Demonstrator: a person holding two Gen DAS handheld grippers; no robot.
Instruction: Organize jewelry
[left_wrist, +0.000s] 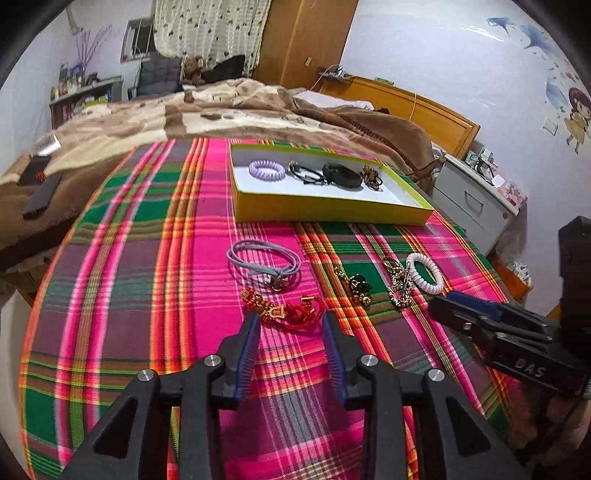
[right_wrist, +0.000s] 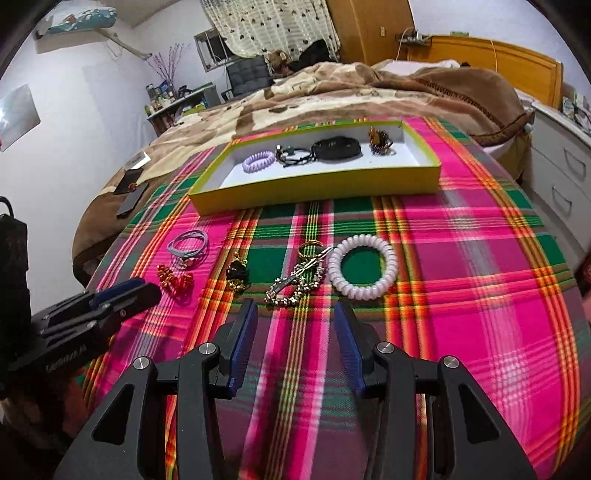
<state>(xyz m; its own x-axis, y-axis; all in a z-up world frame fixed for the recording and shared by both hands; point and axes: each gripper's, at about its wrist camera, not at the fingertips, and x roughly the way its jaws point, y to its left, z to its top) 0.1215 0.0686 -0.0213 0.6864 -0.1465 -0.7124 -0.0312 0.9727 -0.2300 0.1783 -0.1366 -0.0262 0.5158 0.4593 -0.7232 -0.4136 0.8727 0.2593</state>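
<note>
Above the plaid cloth (left_wrist: 147, 258), both the left gripper (left_wrist: 290, 321) and right gripper (right_wrist: 295, 310) gape empty near a beaded red bracelet (left_wrist: 291, 312) and a coiled white hair tie (right_wrist: 364, 271).

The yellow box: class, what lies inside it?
Inside the yellow box: lilac coil tie, black cord bracelet, black band, brown beaded piece. Its near wall hides the floor strip behind it.

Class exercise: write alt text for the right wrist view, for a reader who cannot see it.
The open right gripper hovers over a plaid cloth, just short of a silver chain and a white coil bracelet. Behind them, a yellow tray holds four pieces already.
</note>
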